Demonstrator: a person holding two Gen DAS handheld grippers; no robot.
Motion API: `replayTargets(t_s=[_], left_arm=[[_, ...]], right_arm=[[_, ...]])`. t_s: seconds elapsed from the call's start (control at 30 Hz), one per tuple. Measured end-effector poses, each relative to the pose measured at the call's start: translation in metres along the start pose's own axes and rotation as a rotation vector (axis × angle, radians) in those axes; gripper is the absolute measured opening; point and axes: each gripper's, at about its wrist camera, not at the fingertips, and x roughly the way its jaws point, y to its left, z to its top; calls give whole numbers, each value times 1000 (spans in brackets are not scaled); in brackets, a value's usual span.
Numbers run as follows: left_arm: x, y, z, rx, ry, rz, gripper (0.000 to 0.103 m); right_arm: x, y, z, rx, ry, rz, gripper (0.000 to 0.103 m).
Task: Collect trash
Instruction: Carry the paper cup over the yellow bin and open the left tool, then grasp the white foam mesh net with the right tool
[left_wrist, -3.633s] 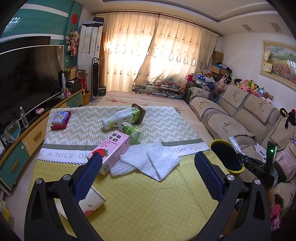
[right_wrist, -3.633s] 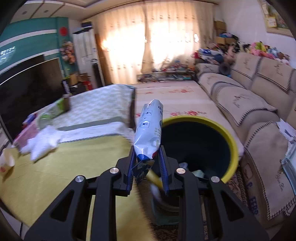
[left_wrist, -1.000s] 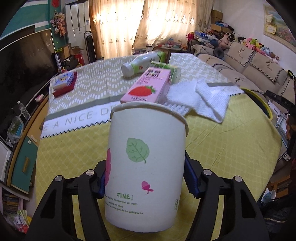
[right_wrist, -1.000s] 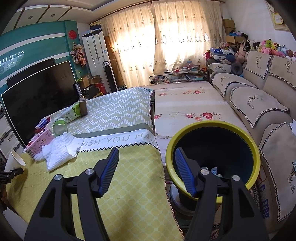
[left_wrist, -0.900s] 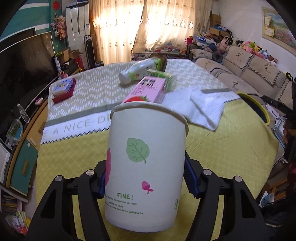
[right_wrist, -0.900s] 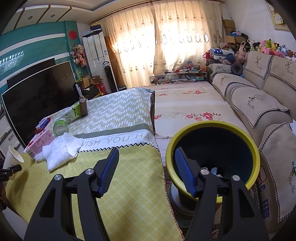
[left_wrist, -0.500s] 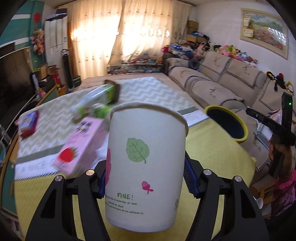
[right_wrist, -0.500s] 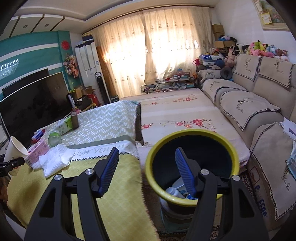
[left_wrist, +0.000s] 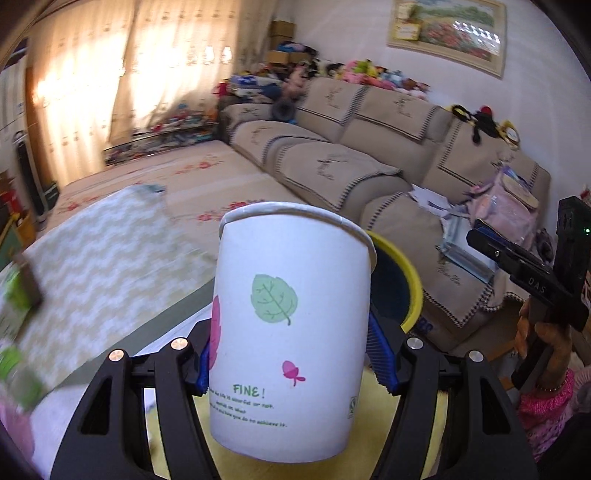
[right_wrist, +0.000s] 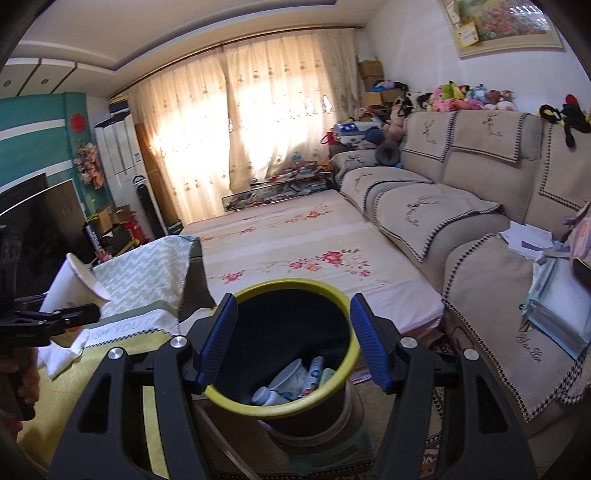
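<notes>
Left wrist view: your left gripper (left_wrist: 291, 354) is pinching the paper cup (left_wrist: 291, 332), blue pads pressed on both sides of it. Cup is white, with a green leaf, a pink print and "FINE!" text; it sits upright between the fingers, rim up. Behind the cup, the yellow rim of the trash bin (left_wrist: 404, 273) shows at right, partly hidden. Your right gripper (left_wrist: 480, 236) is at the far right edge, held in your hand (left_wrist: 543, 343), in front of the sofa (left_wrist: 369, 155). Left side is motion-blurred: chevron tablecloth (left_wrist: 110, 251), green items too smeared to name.

Right wrist view: your right gripper (right_wrist: 291, 343) has its jaws spread, nothing between the pads. It hangs over the trash bin (right_wrist: 280, 400), which has a yellow rim, a dark inside, and white and blue trash at the bottom. The paper cup (right_wrist: 72, 286) shows at left, tilted, clamped in the left gripper (right_wrist: 66, 314), above the table edge. White towel (right_wrist: 61, 356) lies on the yellow cloth (right_wrist: 92, 406) below it. Sofa (right_wrist: 461, 229) at right, curtains (right_wrist: 258, 122) behind.
</notes>
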Motion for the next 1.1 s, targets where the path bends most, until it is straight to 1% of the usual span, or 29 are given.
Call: replayTargets(t_s=[0.13, 0.17, 0.23, 0.27, 0.3, 0.4, 0.47, 0.53, 0.6, 0.7, 0.83, 0.9, 0.97, 1.07, 1.1], left_arm=[[61, -35, 33, 56, 37, -60, 66], [71, -39, 38, 61, 42, -64, 66], [101, -49, 52, 58, 61, -65, 70], [115, -51, 58, 50, 69, -75, 82], [127, -54, 62, 39, 71, -77, 91], [152, -58, 72, 29, 83, -51, 91], [150, -54, 70, 1, 81, -40, 91], [134, -47, 65, -26, 58, -34, 91], [106, -38, 57, -43, 16, -13, 92], [50, -22, 42, -96, -77, 27, 97], [-21, 3, 11, -160, -158, 83, 98], [-60, 17, -8, -209, -208, 126, 98], [-92, 31, -26, -243, -237, 171, 98], [-144, 53, -65, -302, -286, 281, 98], [-161, 60, -80, -324, -293, 332, 98]], right_arm=[[3, -15, -1, 23, 8, -22, 60], [4, -18, -1, 27, 9, -24, 60], [3, -23, -1, 34, 9, -32, 60], [2, -24, 0, 36, 7, -35, 60], [1, -26, 0, 39, 5, -40, 60], [-2, -30, 0, 48, 1, -47, 61], [-2, -30, 0, 49, 1, -46, 61], [-1, -29, 0, 48, 3, -39, 61], [0, -27, 0, 45, 7, -28, 61], [5, -17, -1, 33, 20, -2, 61], [12, 8, -4, -7, 46, 49, 61], [17, 27, -7, -40, 66, 82, 61], [22, 46, -12, -73, 88, 124, 62], [30, 80, -20, -123, 123, 200, 62], [32, 91, -22, -138, 135, 223, 63]])
